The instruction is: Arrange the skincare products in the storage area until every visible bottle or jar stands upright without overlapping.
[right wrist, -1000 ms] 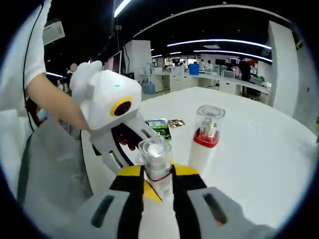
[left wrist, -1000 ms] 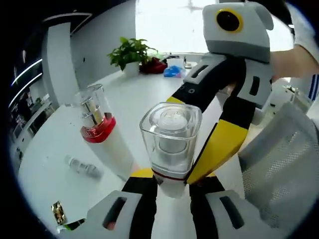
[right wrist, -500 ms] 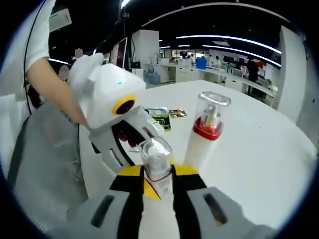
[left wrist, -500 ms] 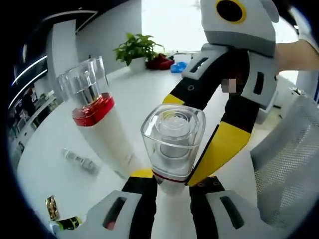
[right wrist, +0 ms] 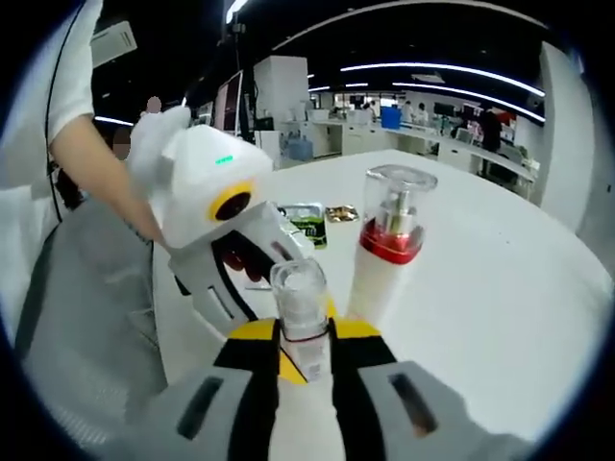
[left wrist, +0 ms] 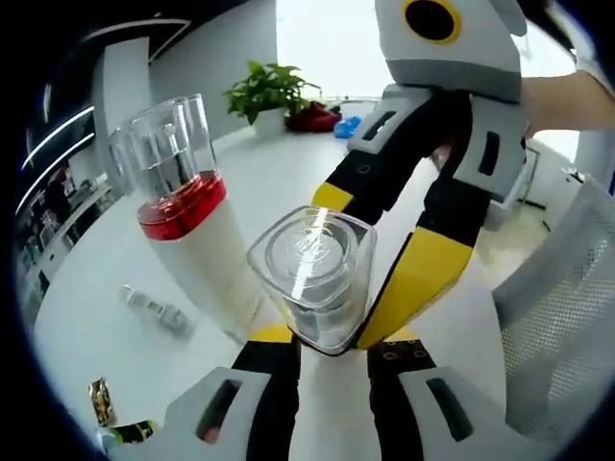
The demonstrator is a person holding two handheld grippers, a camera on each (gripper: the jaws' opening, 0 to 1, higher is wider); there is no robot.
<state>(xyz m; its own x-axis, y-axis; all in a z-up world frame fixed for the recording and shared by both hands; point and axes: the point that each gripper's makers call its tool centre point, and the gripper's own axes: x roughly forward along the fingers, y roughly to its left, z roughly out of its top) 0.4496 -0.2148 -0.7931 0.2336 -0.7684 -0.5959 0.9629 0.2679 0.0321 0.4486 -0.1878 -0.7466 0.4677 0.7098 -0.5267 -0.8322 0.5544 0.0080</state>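
Both hand-held grippers (left wrist: 322, 351) (right wrist: 303, 336) pinch the clear-capped bottle (left wrist: 312, 279), unplaced beside the upright red-collared bottle (left wrist: 192, 240); placement remains.

The left gripper (left wrist: 332, 348) points forward with its black-and-yellow jaws drawn in, clamping the base of a small clear-capped bottle (left wrist: 312, 279) between them. The right gripper (right wrist: 304, 348) grips the same bottle (right wrist: 300, 307) from the opposite side, its jaws pressed against the bottle's lower part. In each view the other gripper reaches in from above, tilted downward. A bare forearm (right wrist: 106, 197) extends behind the left gripper, with a white short sleeve (right wrist: 69, 77) above it.
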